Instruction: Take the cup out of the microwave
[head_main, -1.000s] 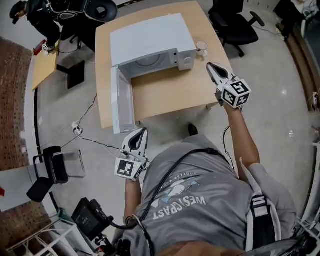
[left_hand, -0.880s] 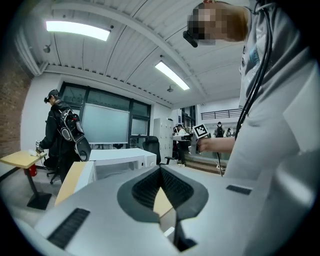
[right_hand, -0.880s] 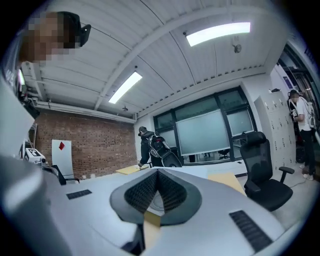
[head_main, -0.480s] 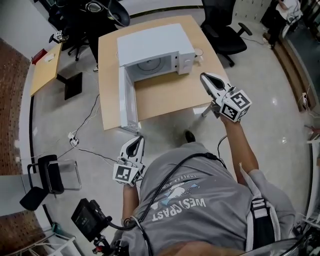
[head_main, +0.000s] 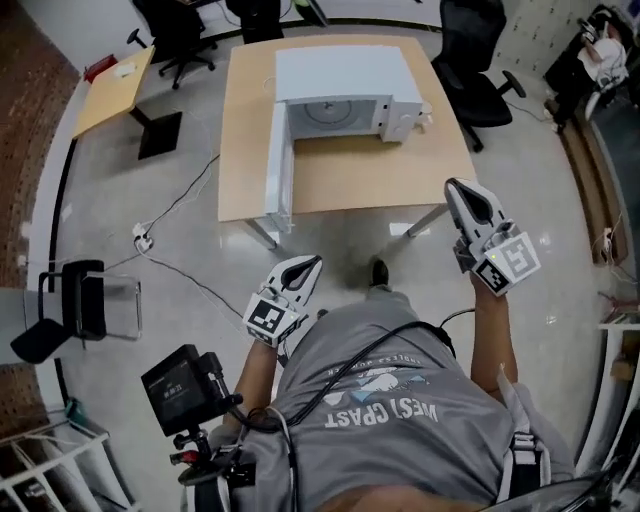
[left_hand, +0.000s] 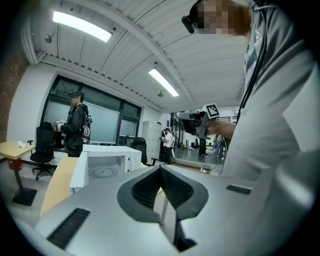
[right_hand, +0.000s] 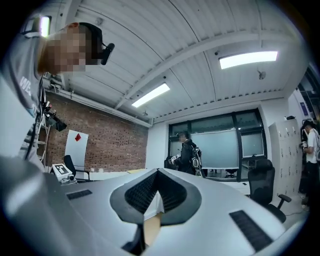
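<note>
Retreating from the desk (head_main: 360, 175), the left hand-held gripper (head_main: 312, 262) and right hand-held gripper (head_main: 455, 185) are closed and empty, and the cup (head_main: 427, 108) standing outside at the microwave's (head_main: 345, 75) three o'clock suggests the task is done.

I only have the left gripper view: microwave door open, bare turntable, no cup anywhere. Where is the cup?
Observer: The head view shows the cup standing on the table, outside the microwave, beside its control-panel side.
Operator: Is the right tool holding anything?
Observer: No; the right gripper view shows the right tool with jaws together, nothing between them.
Operator: Is either tool near the microwave?
Observer: No; from above, the left tool and the right one are both held back by the person's body.
</note>
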